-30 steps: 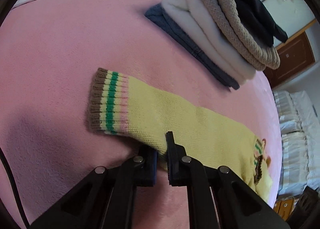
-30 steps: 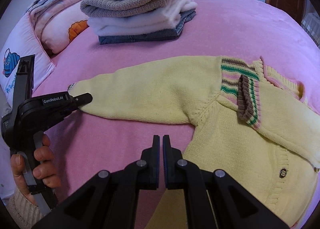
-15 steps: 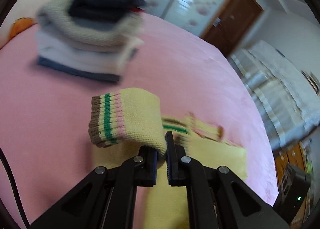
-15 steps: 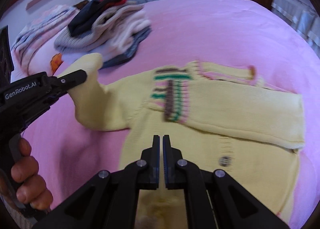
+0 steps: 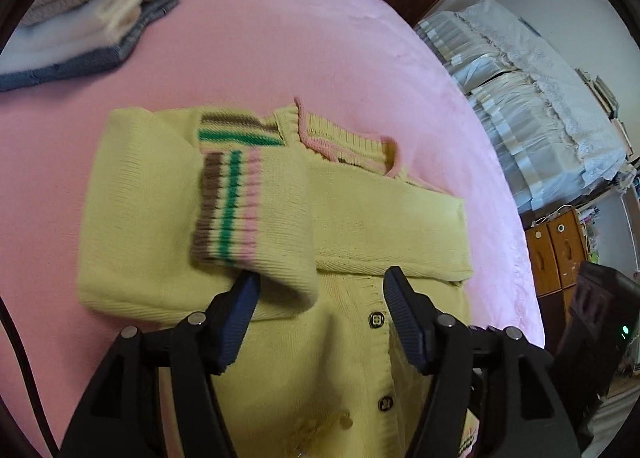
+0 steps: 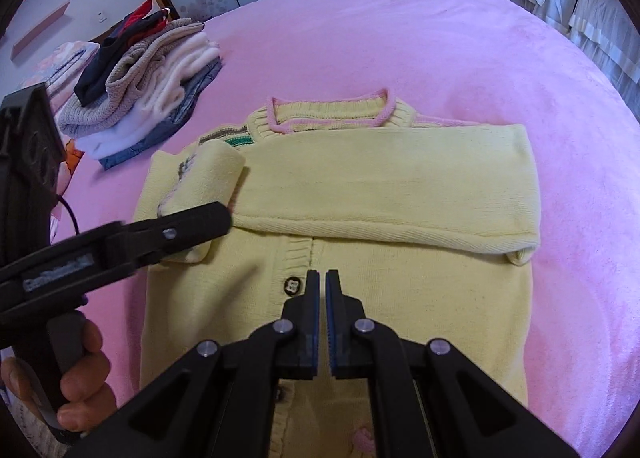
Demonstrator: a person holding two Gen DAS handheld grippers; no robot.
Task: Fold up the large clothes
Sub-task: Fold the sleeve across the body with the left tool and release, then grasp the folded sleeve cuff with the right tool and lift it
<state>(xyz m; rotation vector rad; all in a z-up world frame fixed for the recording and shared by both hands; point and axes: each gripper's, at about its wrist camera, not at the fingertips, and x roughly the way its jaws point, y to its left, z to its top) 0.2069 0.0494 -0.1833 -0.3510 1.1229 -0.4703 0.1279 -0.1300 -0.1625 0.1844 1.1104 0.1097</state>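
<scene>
Fingers of the left gripper (image 5: 320, 290) spread wide beside the striped cuff (image 5: 228, 205); right gripper (image 6: 322, 278) fingers closed, empty, above the yellow cardigan (image 6: 400, 290)

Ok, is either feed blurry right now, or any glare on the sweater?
Left wrist view: striped cuff is slightly motion-smeared, sweater otherwise readable. Right wrist view: sweater sharp, left gripper soft. No glare; fisheye bends the bed edges.
</scene>
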